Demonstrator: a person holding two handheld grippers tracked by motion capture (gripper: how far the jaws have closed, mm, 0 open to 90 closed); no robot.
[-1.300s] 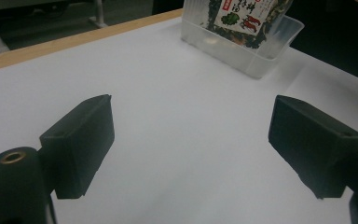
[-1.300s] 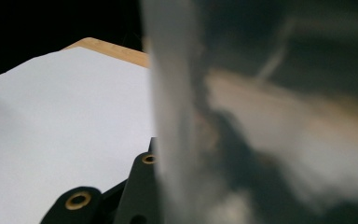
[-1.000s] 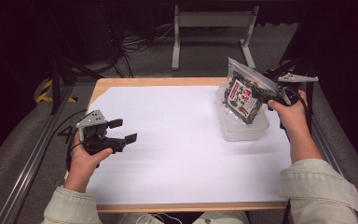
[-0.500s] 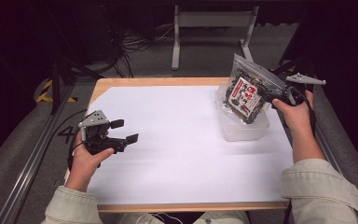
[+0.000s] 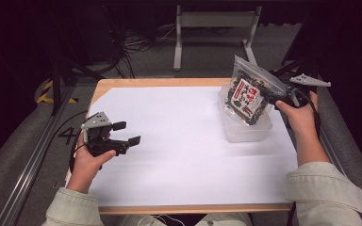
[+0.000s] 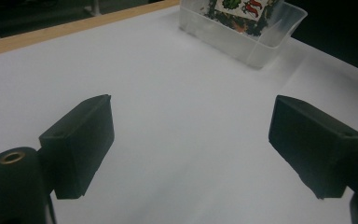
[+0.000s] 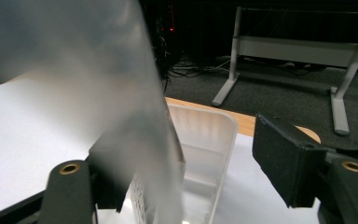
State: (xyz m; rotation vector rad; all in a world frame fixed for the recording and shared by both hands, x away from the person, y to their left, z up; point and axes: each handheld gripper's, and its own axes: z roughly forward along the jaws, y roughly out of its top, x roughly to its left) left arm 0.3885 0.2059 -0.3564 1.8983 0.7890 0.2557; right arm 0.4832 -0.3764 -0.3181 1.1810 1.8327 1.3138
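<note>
High view: one clear bag point(image 5: 250, 94) of dark contents with a printed label stands tilted in one clear plastic tub point(image 5: 246, 128) at the surface's point(image 5: 179, 141) right. Right gripper point(image 5: 283, 97) sits at the bag's edge, jaws spread (bag against one jaw, unclamped); left gripper point(image 5: 126, 133) released, well apart. White sheet over wood; cables point(image 5: 136, 44) and a grey stand point(image 5: 214, 21) behind.

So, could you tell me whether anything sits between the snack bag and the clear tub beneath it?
Nothing visible does. The snack bag leans into the open clear tub by the right gripper; the tub looks otherwise empty.
</note>
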